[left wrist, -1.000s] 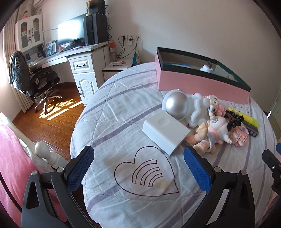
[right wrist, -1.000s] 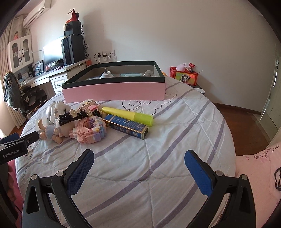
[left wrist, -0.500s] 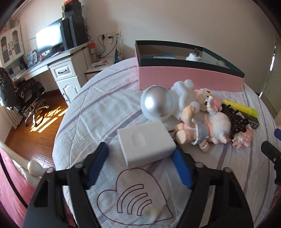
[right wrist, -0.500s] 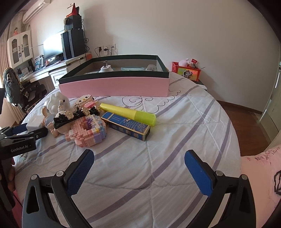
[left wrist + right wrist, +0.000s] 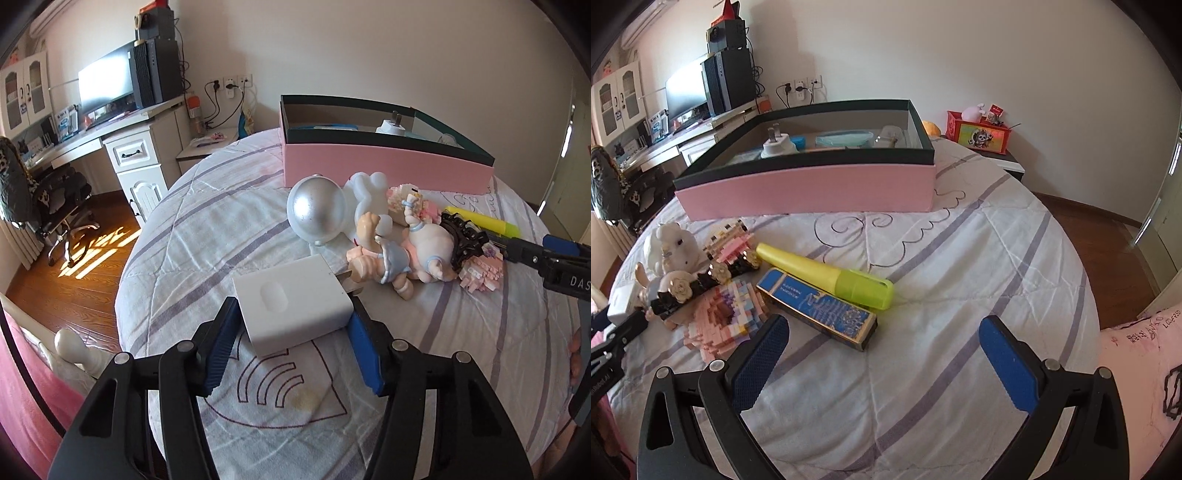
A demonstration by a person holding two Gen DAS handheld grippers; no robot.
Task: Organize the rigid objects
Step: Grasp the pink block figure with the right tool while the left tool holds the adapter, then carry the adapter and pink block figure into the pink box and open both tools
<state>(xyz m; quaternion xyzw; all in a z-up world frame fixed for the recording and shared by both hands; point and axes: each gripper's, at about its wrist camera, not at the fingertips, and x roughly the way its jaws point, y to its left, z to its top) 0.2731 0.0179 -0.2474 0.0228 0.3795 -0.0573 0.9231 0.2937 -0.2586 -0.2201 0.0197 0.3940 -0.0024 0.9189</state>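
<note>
Right then, my left gripper (image 5: pixel 293 334) had just been closing w/ the white block (image 5: pixel 291 302) between its pads; both pads looked pressed on its sides, block not yet lifted off the bedspread (image 5: pixel 207 236). My right gripper (image 5: pixel 886 352) hung wide apart, nothing in it, near the blue box (image 5: pixel 818 308) & yellow tube (image 5: pixel 827 275). Beyond: astronaut toy (image 5: pixel 325 212), doll (image 5: pixel 406 251), pink brick model (image 5: pixel 722 321) all loose on the bed. Pink bin (image 5: pixel 812 184) further back already held a plug adapter (image 5: pixel 775 146) & a few bits. So, I'd say, early-to-mid: most items left to bin.
</note>
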